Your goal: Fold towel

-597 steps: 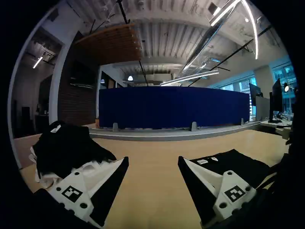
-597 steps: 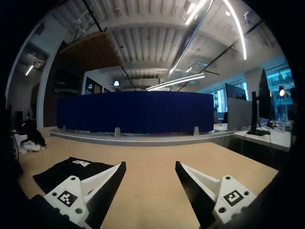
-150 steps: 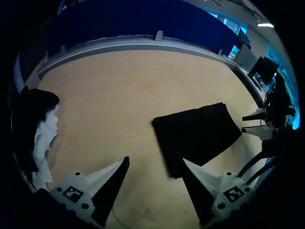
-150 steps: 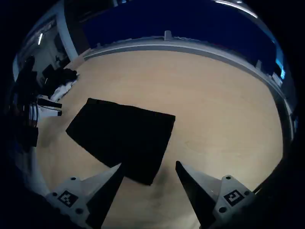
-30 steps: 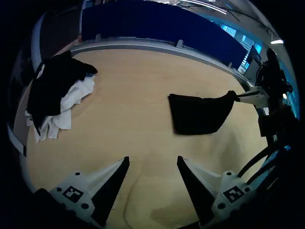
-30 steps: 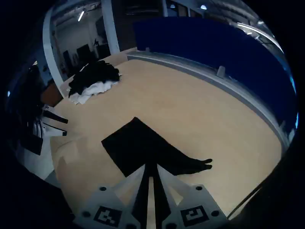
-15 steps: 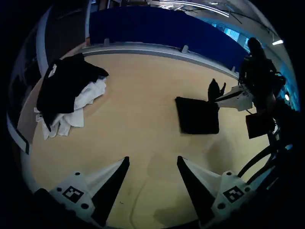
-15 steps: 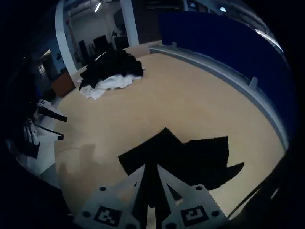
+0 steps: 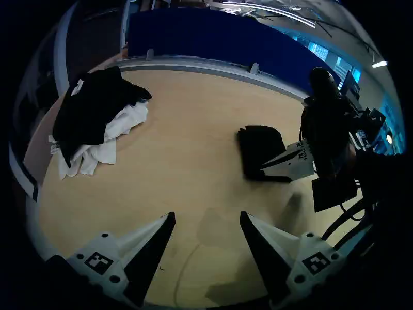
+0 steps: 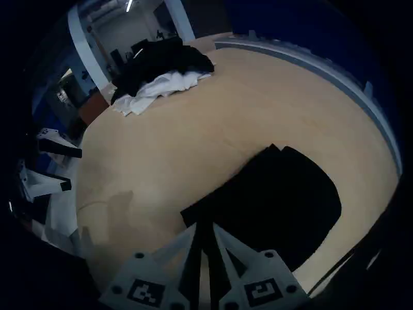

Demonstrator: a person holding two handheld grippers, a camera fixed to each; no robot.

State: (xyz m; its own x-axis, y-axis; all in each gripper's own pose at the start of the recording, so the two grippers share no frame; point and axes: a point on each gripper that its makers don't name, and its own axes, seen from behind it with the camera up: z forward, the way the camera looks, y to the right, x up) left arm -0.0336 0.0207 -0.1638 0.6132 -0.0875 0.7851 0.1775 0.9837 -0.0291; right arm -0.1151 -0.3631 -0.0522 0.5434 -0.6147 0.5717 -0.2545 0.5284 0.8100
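A black towel (image 9: 259,148) lies folded on the light wooden table (image 9: 196,113), right of the middle in the left gripper view. My right gripper (image 9: 264,168) rests low at the towel's near edge, held by a person in dark clothes (image 9: 324,121). In the right gripper view the right gripper (image 10: 205,227) is shut, its fingers closed on the near edge of the black towel (image 10: 281,199), which spreads out ahead and to the right. My left gripper (image 9: 206,217) hovers open over bare table, well short of the towel, with nothing between its fingers.
A heap of black and white cloths (image 9: 95,116) sits at the table's far left, and the heap (image 10: 157,70) lies far ahead in the right gripper view. A blue partition (image 9: 217,39) runs along the table's back edge. The left gripper (image 10: 49,165) is at that view's left edge.
The right gripper has carried the towel's edge over and down onto the table, so the towel now looks narrower and doubled. The left gripper stayed open and barely moved.
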